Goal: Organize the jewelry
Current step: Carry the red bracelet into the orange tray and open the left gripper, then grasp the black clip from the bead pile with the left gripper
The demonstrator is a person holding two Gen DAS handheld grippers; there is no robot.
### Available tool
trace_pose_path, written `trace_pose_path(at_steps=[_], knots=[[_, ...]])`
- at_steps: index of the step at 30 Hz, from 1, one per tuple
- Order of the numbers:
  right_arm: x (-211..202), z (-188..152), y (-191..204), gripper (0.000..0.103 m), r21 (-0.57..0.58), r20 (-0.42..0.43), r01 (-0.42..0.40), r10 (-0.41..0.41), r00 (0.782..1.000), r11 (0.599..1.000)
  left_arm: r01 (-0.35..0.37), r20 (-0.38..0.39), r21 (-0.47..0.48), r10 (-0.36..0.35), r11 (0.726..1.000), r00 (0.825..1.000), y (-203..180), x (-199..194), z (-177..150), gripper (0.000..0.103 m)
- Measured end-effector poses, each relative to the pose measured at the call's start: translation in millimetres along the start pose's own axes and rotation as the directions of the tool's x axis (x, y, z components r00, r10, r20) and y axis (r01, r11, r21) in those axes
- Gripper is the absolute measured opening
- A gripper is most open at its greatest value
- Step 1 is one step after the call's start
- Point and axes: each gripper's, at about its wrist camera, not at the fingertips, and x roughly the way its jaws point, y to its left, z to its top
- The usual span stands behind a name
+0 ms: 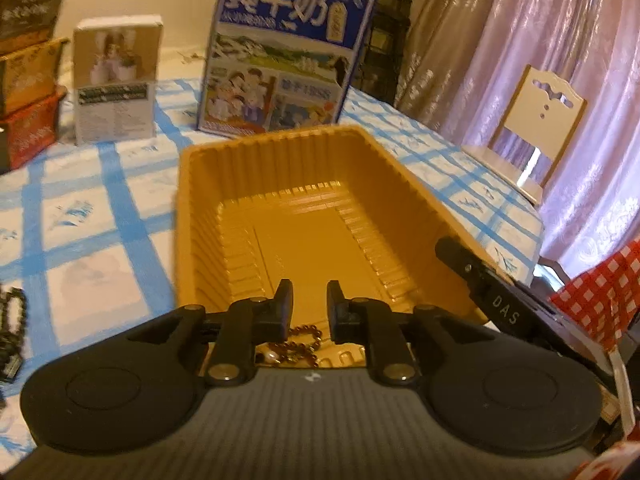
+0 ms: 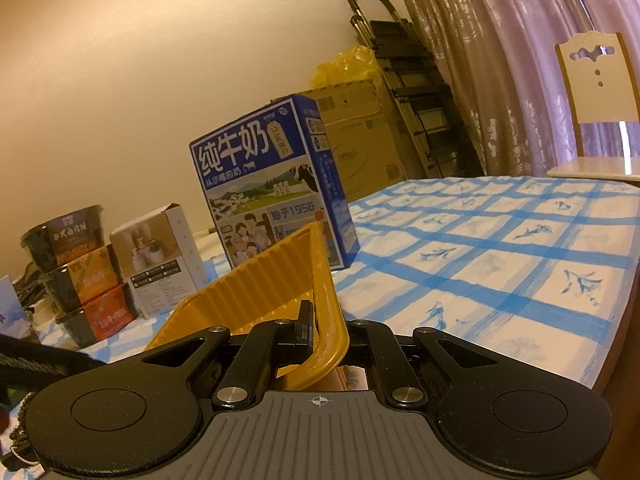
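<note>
A ribbed yellow plastic tray lies on the blue-checked tablecloth, straight ahead in the left wrist view. A thin bead chain with a pale charm lies at the tray's near end. My left gripper hangs over it, open, with nothing pressed between the pads. My right gripper is shut on the tray's rim, and the tray wall rises tilted between its fingers. From the left wrist view the right gripper sits at the tray's right edge. Dark beads lie at the far left on the cloth.
A blue milk carton box, a white box and stacked noodle cups stand behind the tray. A cream chair and curtains are at the right, past the table edge. A red checked cloth is near the right gripper.
</note>
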Motion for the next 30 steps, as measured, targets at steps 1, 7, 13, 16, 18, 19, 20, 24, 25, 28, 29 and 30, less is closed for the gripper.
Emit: trace_pose_path(at_steps=[1, 7, 13, 16, 18, 19, 20, 24, 25, 28, 29, 30], knots=[[0.7, -0.8, 0.4, 0.007, 0.003, -0.002, -0.007, 0.007, 1.000, 1.000, -0.010, 0.012, 0.000, 0.010, 1.000, 1.000, 2.5, -4.8, 0.0, 0.018], [4.5, -2.5, 2.7, 0.007, 0.013, -0.014, -0.037, 0.037, 0.999, 0.999, -0.115, 0.071, 0.007, 0.115, 0.993, 0.991, 34.1, -44.6, -10.1, 0.018], [6.0, -3.9, 3.7, 0.007, 0.019, -0.021, -0.045, 0.045, 0.999, 0.999, -0.269, 0.049, 0.019, 0.268, 0.963, 0.962, 81.8, -85.3, -35.8, 0.020], [6.1, -4.0, 4.1, 0.007, 0.018, -0.023, -0.049, 0.049, 0.999, 0.999, -0.357, 0.022, 0.022, 0.356, 0.934, 0.934, 109.9, -103.3, -48.7, 0.020], [7.1, -4.7, 5.8, 0.007, 0.014, -0.026, -0.053, 0.053, 0.998, 0.998, -0.409, 0.007, 0.024, 0.409, 0.912, 0.912, 126.4, -113.1, -55.8, 0.021], [7.5, -5.0, 6.7, 0.007, 0.012, -0.027, -0.055, 0.055, 0.998, 0.998, -0.423, 0.002, 0.029, 0.423, 0.906, 0.906, 133.1, -116.9, -58.8, 0.021], [7.6, -5.4, 7.5, 0.007, 0.010, -0.027, -0.056, 0.056, 0.998, 0.998, -0.424, -0.004, 0.037, 0.424, 0.905, 0.906, 139.8, -119.8, -61.8, 0.023], [7.8, -5.9, 8.5, 0.007, 0.012, -0.030, -0.054, 0.054, 0.998, 0.998, -0.415, -0.036, 0.097, 0.420, 0.905, 0.907, 153.3, -117.6, -70.7, 0.025], [7.8, -6.3, 8.7, 0.007, 0.012, -0.032, -0.053, 0.053, 0.998, 0.999, -0.411, -0.042, 0.122, 0.419, 0.903, 0.907, 153.5, -115.9, -73.1, 0.025], [7.9, -7.1, 8.6, 0.007, 0.012, -0.035, -0.051, 0.051, 0.998, 0.999, -0.393, -0.065, 0.210, 0.414, 0.895, 0.908, 152.1, -108.0, -80.5, 0.029], [7.9, -7.3, 8.8, 0.007, 0.013, -0.035, -0.051, 0.051, 0.998, 0.999, -0.391, -0.066, 0.228, 0.415, 0.892, 0.908, 151.3, -106.3, -82.7, 0.030], [7.7, -7.2, 8.3, 0.007, 0.014, -0.035, -0.051, 0.052, 0.998, 0.999, -0.394, -0.070, 0.242, 0.421, 0.887, 0.904, 152.4, -104.0, -83.7, 0.031]])
